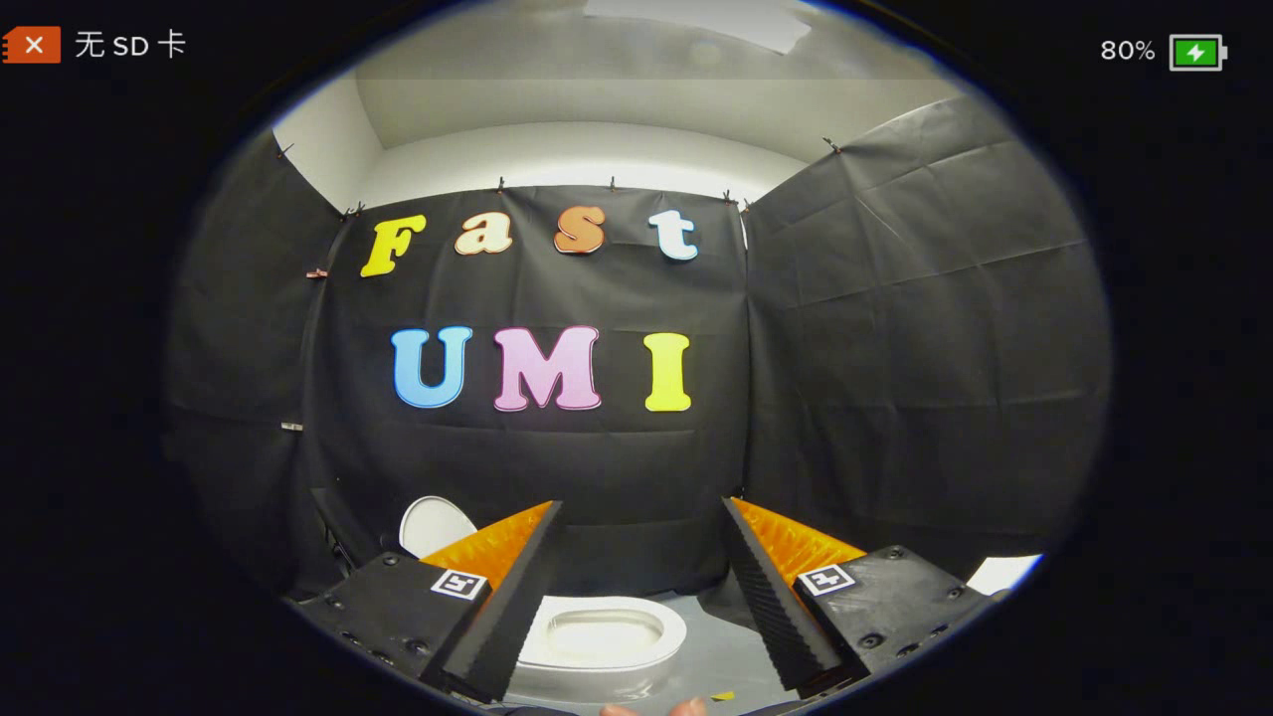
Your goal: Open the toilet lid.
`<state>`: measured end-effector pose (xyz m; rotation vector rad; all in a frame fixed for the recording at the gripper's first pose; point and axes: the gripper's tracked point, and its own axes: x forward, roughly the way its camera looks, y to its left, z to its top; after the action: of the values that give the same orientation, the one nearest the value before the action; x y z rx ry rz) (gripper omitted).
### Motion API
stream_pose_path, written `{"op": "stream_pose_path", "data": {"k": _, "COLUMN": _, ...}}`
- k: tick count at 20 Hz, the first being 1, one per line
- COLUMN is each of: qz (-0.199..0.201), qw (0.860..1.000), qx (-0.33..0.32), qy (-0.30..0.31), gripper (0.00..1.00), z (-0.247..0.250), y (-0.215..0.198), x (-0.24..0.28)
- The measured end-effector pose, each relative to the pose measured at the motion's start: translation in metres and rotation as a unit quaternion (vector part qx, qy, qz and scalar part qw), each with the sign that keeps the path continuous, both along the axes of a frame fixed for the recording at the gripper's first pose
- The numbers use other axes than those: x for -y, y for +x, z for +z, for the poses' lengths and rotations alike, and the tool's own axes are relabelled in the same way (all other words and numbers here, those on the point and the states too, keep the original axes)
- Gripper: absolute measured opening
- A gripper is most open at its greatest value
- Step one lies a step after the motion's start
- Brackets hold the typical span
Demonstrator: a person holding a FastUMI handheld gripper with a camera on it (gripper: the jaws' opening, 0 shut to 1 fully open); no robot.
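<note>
My gripper (641, 597) is spread wide with nothing in it. The toilet (607, 636) sits below, between the fingers. Its lid (435, 524) stands up behind, half hidden by my left finger.

The hand-held gripper (641, 587) has its two fingers spread wide apart, with nothing between them. Each finger (507, 607) is black with an orange side and carries a square marker (459, 584) near its base. Fingertips of a person's hand (686, 707) show just under the gripper.
</note>
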<state>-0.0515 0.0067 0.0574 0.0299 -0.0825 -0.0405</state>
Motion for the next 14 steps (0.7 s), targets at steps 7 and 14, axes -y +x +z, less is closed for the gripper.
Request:
{"op": "stream_pose_path", "data": {"k": 7, "qz": 0.004, "qw": 1.000, "qx": -0.005, "qy": 0.003, "gripper": 0.98, "z": -0.008, "y": 0.004, "x": -0.009}}
{"op": "stream_pose_path", "data": {"k": 14, "qz": 0.031, "qw": 0.999, "qx": -0.027, "qy": 0.005, "gripper": 0.98, "z": -0.027, "y": 0.014, "x": -0.034}}
